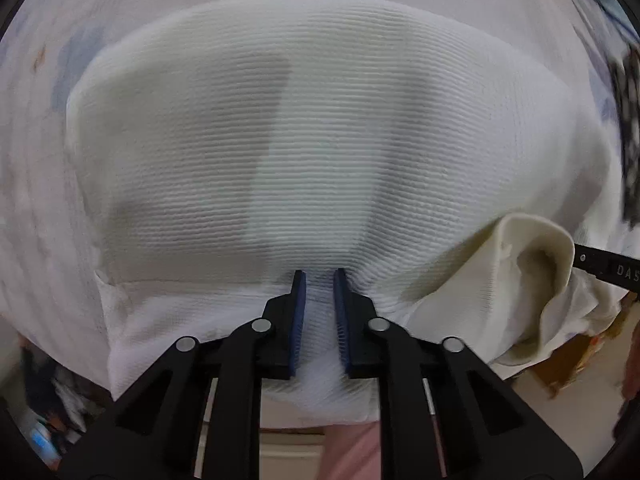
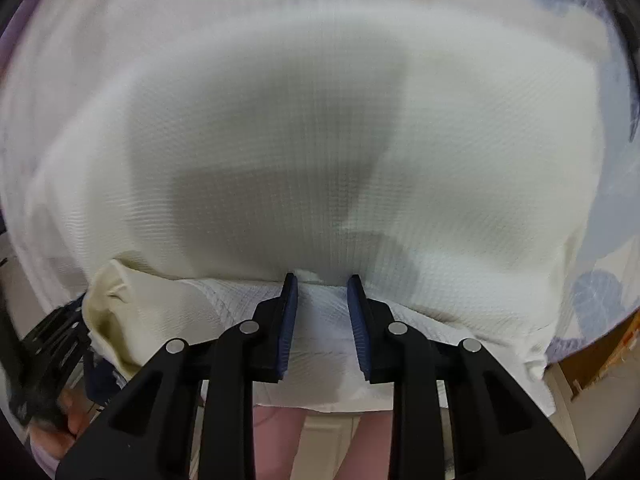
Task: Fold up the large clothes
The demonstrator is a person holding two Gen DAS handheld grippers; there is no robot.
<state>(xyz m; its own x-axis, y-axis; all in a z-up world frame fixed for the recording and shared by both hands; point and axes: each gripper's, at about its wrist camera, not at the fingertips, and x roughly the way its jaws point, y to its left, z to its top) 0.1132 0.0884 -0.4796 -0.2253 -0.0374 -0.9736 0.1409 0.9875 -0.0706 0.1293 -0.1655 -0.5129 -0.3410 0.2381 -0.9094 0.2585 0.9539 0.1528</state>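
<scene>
A large white ribbed garment lies spread and folded over on a bed, and it fills both views. My left gripper points down at the near folded edge. Its blue pads stand close together, pinching a ridge of the fabric, and creases fan out from the tips. My right gripper is at the same near edge further along. Its pads stand wider apart, with a smooth strip of the white cloth between them and no pinch creases. A cream-coloured flap of the garment curls up between the two grippers.
The bed sheet is pale with a blue and purple pattern. The person's pink trousers and the light floor show below the bed's near edge. A hand holds the other tool at the lower left. Brown furniture stands at the right.
</scene>
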